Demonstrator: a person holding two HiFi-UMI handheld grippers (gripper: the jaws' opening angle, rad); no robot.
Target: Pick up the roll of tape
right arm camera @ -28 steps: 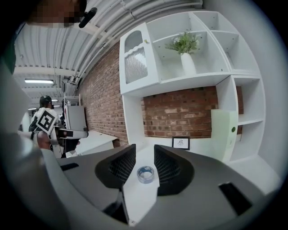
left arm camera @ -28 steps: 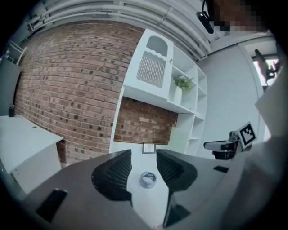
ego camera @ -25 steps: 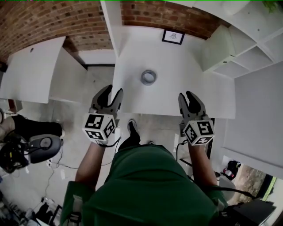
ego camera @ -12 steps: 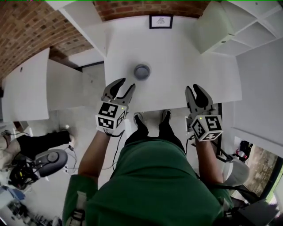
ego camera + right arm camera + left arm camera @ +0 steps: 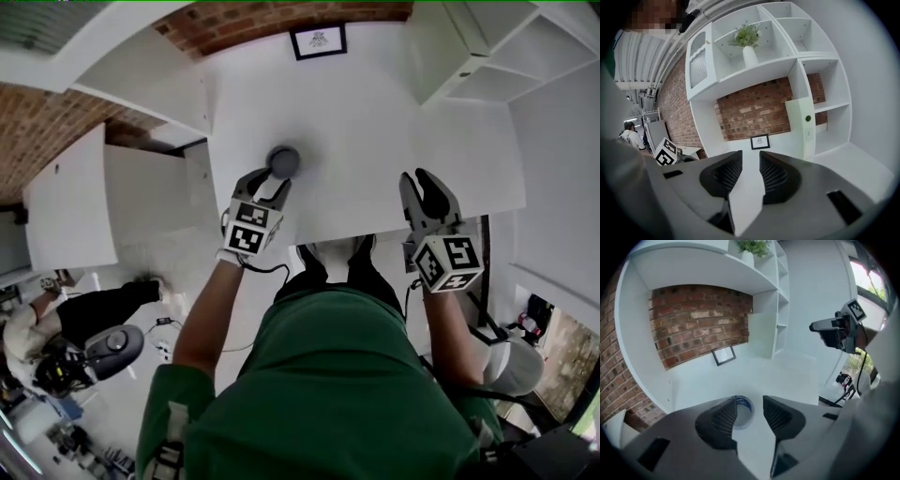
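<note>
Approach step. The roll of tape (image 5: 283,161) lies flat on the white counter (image 5: 375,122), toward its front edge. The left tool (image 5: 263,185) is open and empty, with the roll just ahead of its tips. The right tool (image 5: 419,187) is well apart from the roll; its jaws have just been closing but are not yet together, with nothing between them. Next, probably: push the left tool on so 1 jaw sits on each side of the roll, then close.

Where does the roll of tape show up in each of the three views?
Head view: roll of tape on the white table, upper middle, just past the left gripper.
Left gripper view: low centre, in the gap of the open jaws, partly behind one.
Right gripper view: not in it.
Shared landmark: framed picture against the brick wall.
</note>
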